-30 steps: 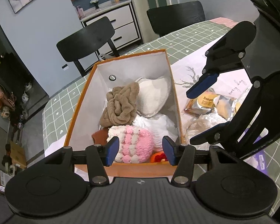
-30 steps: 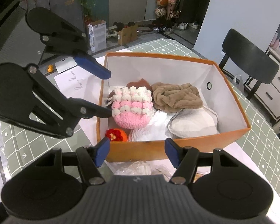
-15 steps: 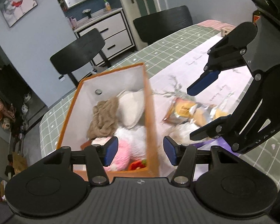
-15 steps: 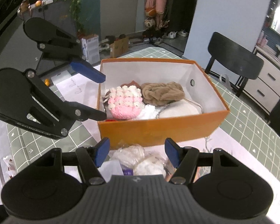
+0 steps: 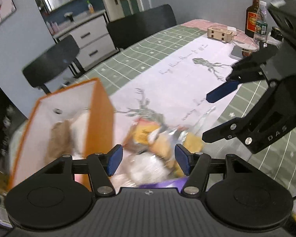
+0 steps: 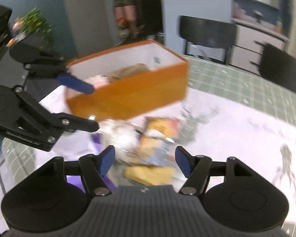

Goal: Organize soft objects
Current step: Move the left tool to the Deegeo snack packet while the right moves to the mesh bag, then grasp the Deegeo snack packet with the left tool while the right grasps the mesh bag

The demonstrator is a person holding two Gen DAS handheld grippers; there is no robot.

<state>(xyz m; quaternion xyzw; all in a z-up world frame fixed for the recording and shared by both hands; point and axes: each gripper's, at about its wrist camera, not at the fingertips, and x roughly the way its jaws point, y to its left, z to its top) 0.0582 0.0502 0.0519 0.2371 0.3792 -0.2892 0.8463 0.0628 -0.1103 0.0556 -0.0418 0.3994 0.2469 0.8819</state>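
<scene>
Hovering over blurred snack packets [image 5: 157, 138] beside the orange box [image 5: 100, 118] of soft items, left gripper [image 5: 148, 159] widening, nothing between its pads. Seen from the right wrist, right gripper [image 6: 146, 162] opening above those packets, empty.

Background stuff on my table: a green checked tablecloth [image 5: 148, 45] with a white deer-print runner [image 5: 179, 83] laid over it. Way at the far right end sit a brown bottle [image 5: 251, 19], a clear water bottle [image 5: 261, 25] just beside it, and a small wooden box [image 5: 220, 33]. Two black chairs [image 5: 51, 63] stand along the far side, with a white drawer cabinet [image 5: 88, 39] behind them.
</scene>
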